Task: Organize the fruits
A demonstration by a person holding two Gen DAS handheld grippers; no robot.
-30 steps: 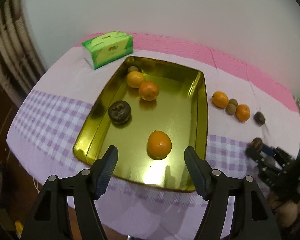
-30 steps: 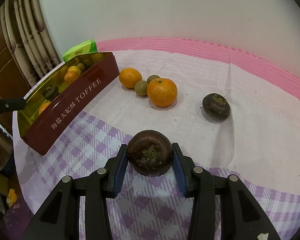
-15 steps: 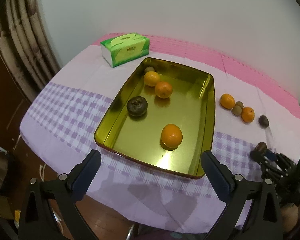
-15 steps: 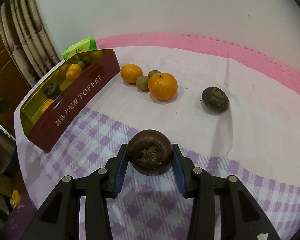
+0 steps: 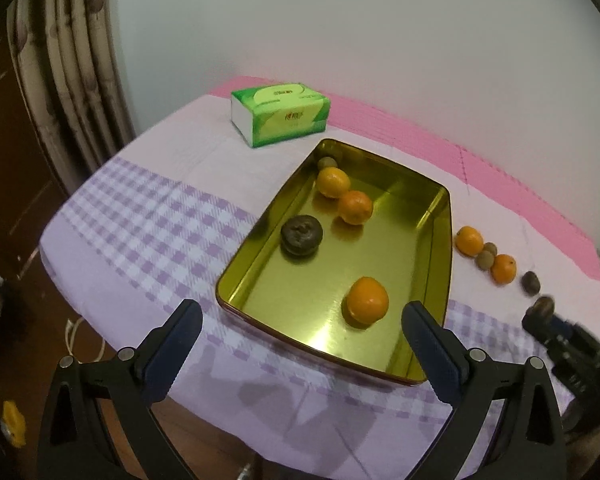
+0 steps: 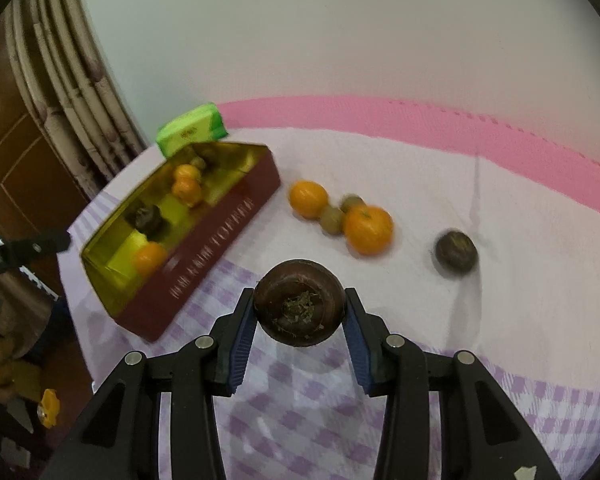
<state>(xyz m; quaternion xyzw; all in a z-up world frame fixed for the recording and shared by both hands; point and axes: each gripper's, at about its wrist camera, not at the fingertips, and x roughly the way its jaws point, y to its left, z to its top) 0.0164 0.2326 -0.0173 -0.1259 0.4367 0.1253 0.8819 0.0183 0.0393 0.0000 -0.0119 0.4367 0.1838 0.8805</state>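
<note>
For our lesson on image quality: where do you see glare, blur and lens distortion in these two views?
Left wrist view: glare on the gold tin's floor, straight walls and curtain bow, mostly sharp. Right wrist view: motion blur smears the tin's lettering and the loose oranges; the dark fruit in the right gripper stays sharp.

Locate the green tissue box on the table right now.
In the left wrist view the green tissue box sits at the table's far left, just beyond the far corner of the gold rectangular tin tray, near the pink strip by the wall.

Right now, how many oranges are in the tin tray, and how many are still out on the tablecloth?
5: three in the tin tray, near, middle, far; two on the tablecloth right of it. None looks hidden.
</note>
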